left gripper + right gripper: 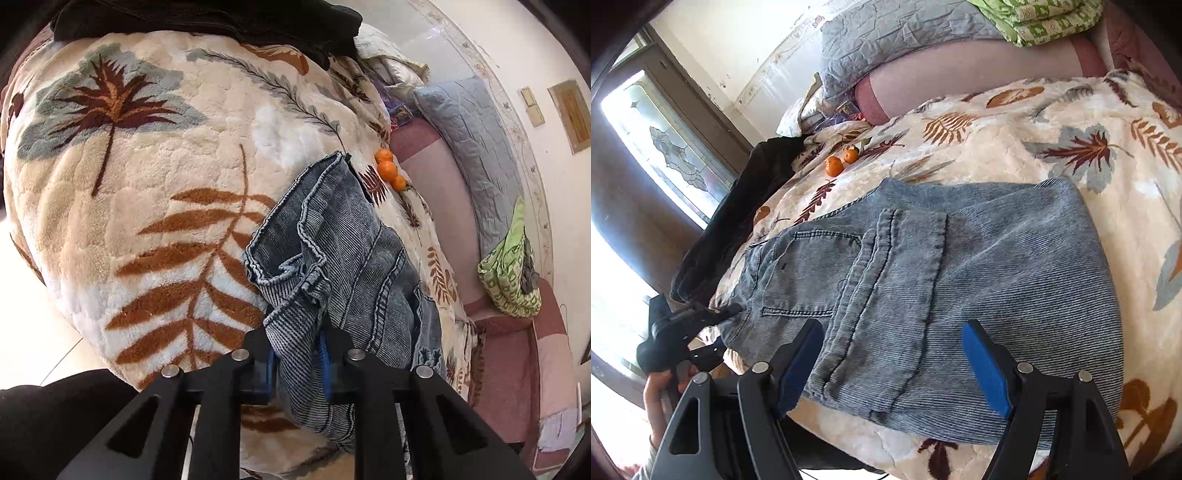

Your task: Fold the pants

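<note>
1. Pants [923, 280]: faded blue denim, folded into a broad pad, lying on the blanket at the near edge of the bed. Back pocket and seams face up. One end bunches upward where it is gripped.

2. Left gripper [297, 363]: clenched on a gathered fold of the pants; blue pads press the denim from both sides. In the right wrist view it shows at the far left end of the garment [701, 325], with the person's hand [659, 398] on its handle.

3. Right gripper [892, 369]: released, jaws standing wide, blue pads apart over the near edge of the pants. Nothing is pinched between them.

4. Blanket [155, 192]: cream plush with brown and grey leaf print, covering the bed beneath the pants.

5. Dark garment [738, 206]: black cloth heaped along the far edge of the blanket, just beside the pants' gripped end.

6. Oranges [388, 170]: small cluster on the blanket, beyond the pants, apart from them.

7. Grey quilted pillow [476, 147]: against the wall behind the bed.

8. Green patterned cloth [513, 273]: folded bundle on the pink bedding [436, 177] beside the pillow.

9. Window [665, 147]: patterned glass, bright, behind the dark garment.
</note>
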Tool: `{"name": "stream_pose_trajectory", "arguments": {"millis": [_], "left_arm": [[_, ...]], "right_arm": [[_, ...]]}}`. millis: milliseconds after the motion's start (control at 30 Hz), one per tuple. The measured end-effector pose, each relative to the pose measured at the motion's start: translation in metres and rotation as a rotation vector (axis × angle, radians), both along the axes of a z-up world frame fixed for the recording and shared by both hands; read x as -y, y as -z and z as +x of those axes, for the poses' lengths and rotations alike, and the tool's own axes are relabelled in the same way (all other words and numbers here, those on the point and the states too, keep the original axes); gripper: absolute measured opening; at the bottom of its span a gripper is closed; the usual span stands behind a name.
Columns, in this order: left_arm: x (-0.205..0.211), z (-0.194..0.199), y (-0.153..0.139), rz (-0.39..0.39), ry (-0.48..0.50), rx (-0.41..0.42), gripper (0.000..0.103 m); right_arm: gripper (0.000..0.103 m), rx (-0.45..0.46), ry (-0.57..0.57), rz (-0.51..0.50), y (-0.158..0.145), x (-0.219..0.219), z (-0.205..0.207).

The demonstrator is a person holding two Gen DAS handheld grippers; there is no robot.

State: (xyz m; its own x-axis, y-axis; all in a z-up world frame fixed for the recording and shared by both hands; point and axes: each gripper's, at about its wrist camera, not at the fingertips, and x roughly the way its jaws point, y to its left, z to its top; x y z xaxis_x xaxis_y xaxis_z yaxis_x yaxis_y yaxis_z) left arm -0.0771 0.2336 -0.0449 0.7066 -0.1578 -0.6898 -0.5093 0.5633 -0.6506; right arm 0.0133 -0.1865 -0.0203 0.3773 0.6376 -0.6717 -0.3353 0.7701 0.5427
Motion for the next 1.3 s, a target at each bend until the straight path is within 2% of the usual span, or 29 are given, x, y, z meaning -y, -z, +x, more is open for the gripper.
{"name": "stream_pose_trajectory", "arguments": {"millis": [100, 200, 267, 367, 400, 433, 467, 567, 633, 767, 833, 900, 967, 1067, 1133, 1200, 1233, 1300], "left_arm": [[0.007, 0.001, -0.012, 0.072, 0.025, 0.026, 0.016], [0.016, 0.002, -0.031, 0.142, 0.058, 0.074, 0.015], [0.019, 0.003, -0.039, 0.169, 0.070, 0.098, 0.015], [0.021, 0.005, -0.041, 0.199, 0.082, 0.098, 0.015], [0.021, 0.006, -0.040, 0.200, 0.084, 0.097, 0.015], [0.021, 0.007, -0.040, 0.203, 0.085, 0.098, 0.015], [0.021, 0.008, -0.042, 0.210, 0.087, 0.102, 0.015], [0.030, 0.017, -0.054, 0.262, 0.109, 0.121, 0.015], [0.044, 0.025, -0.069, 0.317, 0.133, 0.140, 0.015], [0.088, 0.038, -0.110, 0.443, 0.203, 0.205, 0.015], [0.117, 0.042, -0.132, 0.510, 0.248, 0.248, 0.015], [0.152, 0.048, -0.150, 0.570, 0.315, 0.290, 0.015], [0.191, 0.052, -0.161, 0.641, 0.389, 0.325, 0.015], [0.252, 0.055, -0.160, 0.704, 0.532, 0.357, 0.014], [0.293, 0.058, -0.148, 0.733, 0.624, 0.359, 0.014], [0.331, 0.067, -0.126, 0.731, 0.712, 0.321, 0.014], [0.346, 0.074, -0.110, 0.712, 0.761, 0.275, 0.015], [0.375, 0.096, -0.058, 0.676, 0.885, 0.116, 0.016]], "right_arm": [[0.080, -0.085, -0.053, 0.090, -0.012, -0.014, 0.014], [0.080, -0.141, -0.146, 0.098, -0.028, -0.054, 0.040], [0.078, -0.170, -0.180, 0.049, -0.031, -0.086, 0.064], [0.027, -0.253, -0.234, -0.133, -0.001, -0.135, 0.095], [0.023, -0.294, -0.236, -0.202, 0.019, -0.145, 0.102], [0.017, -0.307, -0.226, -0.212, 0.031, -0.147, 0.105], [0.013, -0.308, -0.214, -0.191, 0.030, -0.145, 0.108], [0.012, -0.314, -0.213, -0.151, 0.024, -0.135, 0.107], [0.006, -0.319, -0.199, -0.142, 0.026, -0.131, 0.107], [0.005, -0.348, -0.182, -0.102, 0.033, -0.125, 0.111], [0.005, -0.380, -0.177, -0.049, 0.036, -0.117, 0.116], [0.004, -0.421, -0.163, 0.037, 0.041, -0.105, 0.120], [0.005, -0.433, -0.125, 0.182, 0.037, -0.079, 0.120], [0.009, -0.325, -0.037, 0.300, 0.010, -0.014, 0.114], [0.009, -0.247, 0.070, 0.324, -0.006, 0.044, 0.107], [0.010, -0.192, 0.175, 0.332, -0.014, 0.104, 0.099], [0.010, -0.178, 0.222, 0.330, -0.014, 0.131, 0.093], [0.010, -0.181, 0.291, 0.305, -0.007, 0.176, 0.081]]}}
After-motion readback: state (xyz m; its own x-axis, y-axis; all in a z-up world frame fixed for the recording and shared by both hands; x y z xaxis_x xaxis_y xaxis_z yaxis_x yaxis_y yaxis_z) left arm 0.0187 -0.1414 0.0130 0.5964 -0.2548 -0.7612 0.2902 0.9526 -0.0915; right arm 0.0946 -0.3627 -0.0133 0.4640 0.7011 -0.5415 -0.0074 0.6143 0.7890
